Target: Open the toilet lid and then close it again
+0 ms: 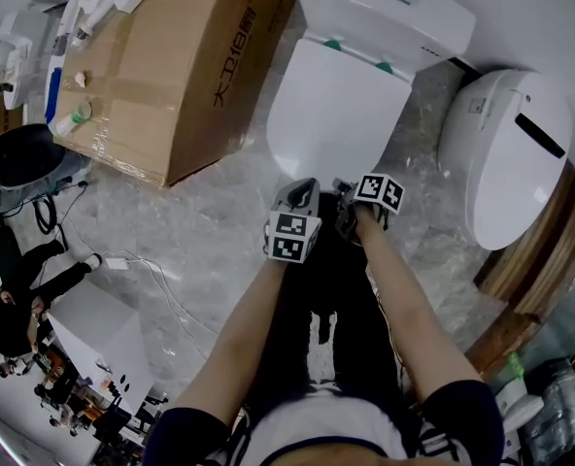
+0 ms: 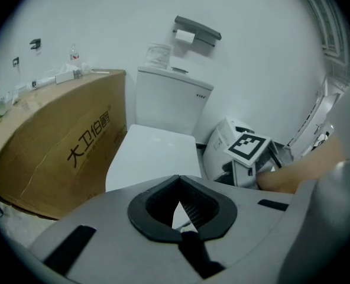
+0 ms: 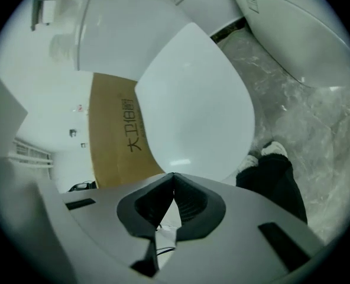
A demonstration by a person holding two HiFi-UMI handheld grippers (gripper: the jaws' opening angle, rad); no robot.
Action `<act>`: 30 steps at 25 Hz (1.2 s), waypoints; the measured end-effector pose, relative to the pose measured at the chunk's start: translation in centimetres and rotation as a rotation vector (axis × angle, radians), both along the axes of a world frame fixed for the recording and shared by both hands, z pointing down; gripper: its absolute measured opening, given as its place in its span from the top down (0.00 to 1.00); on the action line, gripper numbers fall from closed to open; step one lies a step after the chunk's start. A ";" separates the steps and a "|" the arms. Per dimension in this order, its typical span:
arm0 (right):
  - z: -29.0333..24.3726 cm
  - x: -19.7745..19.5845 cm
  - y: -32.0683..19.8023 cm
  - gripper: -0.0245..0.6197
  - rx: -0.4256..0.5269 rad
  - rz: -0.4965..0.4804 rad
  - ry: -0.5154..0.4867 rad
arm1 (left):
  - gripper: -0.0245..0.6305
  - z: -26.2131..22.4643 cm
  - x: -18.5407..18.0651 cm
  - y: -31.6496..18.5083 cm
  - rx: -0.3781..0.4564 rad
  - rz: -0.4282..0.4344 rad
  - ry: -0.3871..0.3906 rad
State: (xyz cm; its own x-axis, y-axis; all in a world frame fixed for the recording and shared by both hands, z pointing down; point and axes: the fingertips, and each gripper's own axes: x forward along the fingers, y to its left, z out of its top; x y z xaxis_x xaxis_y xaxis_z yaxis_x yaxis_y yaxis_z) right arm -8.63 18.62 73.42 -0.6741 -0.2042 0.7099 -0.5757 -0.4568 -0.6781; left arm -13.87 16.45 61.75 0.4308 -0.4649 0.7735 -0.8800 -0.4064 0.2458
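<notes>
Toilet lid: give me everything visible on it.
The toilet lid is white and glossy, plastic by its look. It is rounded at the front, with two green tabs at the back below the tank. It lies shut and flat. The left gripper and right gripper are near its front edge, both shut and empty.

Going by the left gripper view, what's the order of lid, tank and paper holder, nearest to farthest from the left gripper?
1. Lid, just ahead, closed.
2. Tank, behind the lid.
3. Paper holder, on the wall above the tank.

Cardboard box point(image 1: 171, 76) cut off at top edge, toilet tank point(image 1: 385, 13) likewise
</notes>
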 end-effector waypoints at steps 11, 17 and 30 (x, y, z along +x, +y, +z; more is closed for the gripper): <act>-16.2 -2.9 -3.5 0.95 0.697 -0.216 0.003 | 0.96 -5.8 0.4 -1.1 0.029 0.002 0.093; -18.9 -2.8 -3.1 0.95 0.735 -0.268 0.038 | 0.96 -7.5 0.5 -0.5 0.039 0.029 0.099; -24.1 -2.1 -4.0 0.95 0.799 -0.334 0.076 | 0.96 -12.6 0.3 -1.2 0.087 0.019 0.148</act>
State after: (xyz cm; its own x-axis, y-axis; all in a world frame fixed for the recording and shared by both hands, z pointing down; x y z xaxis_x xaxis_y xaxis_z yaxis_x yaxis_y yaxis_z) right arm -10.70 14.65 49.36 -0.7445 -0.4600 0.4839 -0.6512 0.3409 -0.6780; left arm -13.56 15.26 49.11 0.5466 -0.5184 0.6577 -0.8286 -0.4482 0.3354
